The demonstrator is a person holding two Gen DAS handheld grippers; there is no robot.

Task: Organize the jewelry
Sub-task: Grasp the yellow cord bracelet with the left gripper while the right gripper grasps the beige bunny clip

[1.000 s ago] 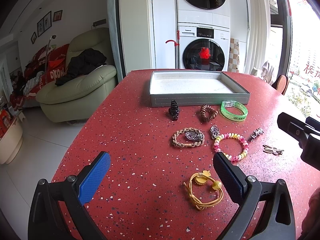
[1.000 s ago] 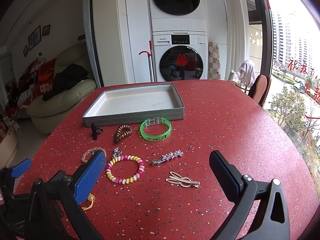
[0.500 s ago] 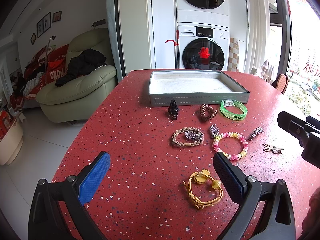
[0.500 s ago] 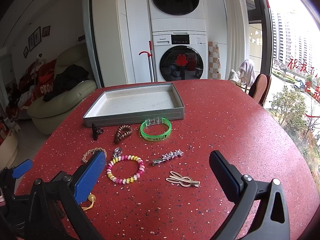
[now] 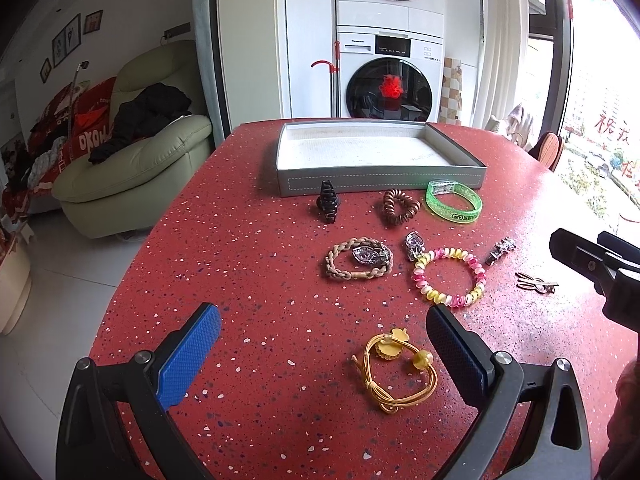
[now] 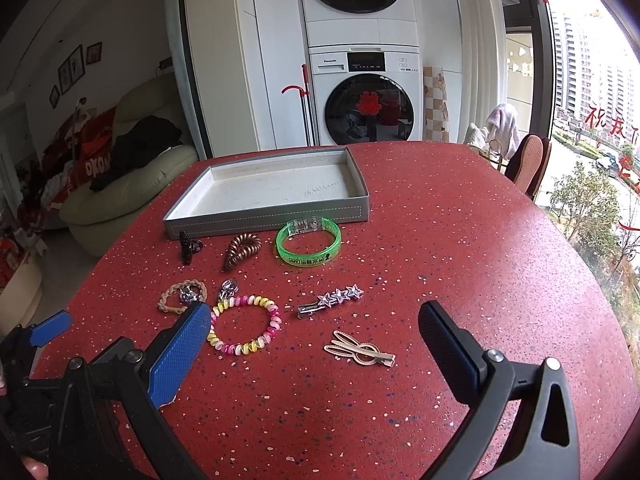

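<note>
An empty grey tray (image 5: 380, 179) (image 6: 264, 220) stands at the far side of the red table. In front of it lie a black claw clip (image 5: 328, 202), a brown coil tie (image 5: 398, 207), a green bangle (image 5: 454, 201) (image 6: 309, 242), a braided bracelet (image 5: 358, 258), a pink-yellow bracelet (image 5: 450, 277) (image 6: 244, 330), a star clip (image 6: 332, 299), a gold clip (image 6: 358, 350) and a yellow hair tie (image 5: 394, 374). My left gripper (image 5: 320, 354) is open, just before the yellow tie. My right gripper (image 6: 314, 354) is open, near the gold clip.
The red speckled table (image 5: 248, 280) has its left edge near my left gripper, with white floor below. A green sofa (image 5: 132, 168) stands at the left, stacked washing machines (image 5: 390, 76) behind the table, and a chair (image 6: 528, 164) at the right.
</note>
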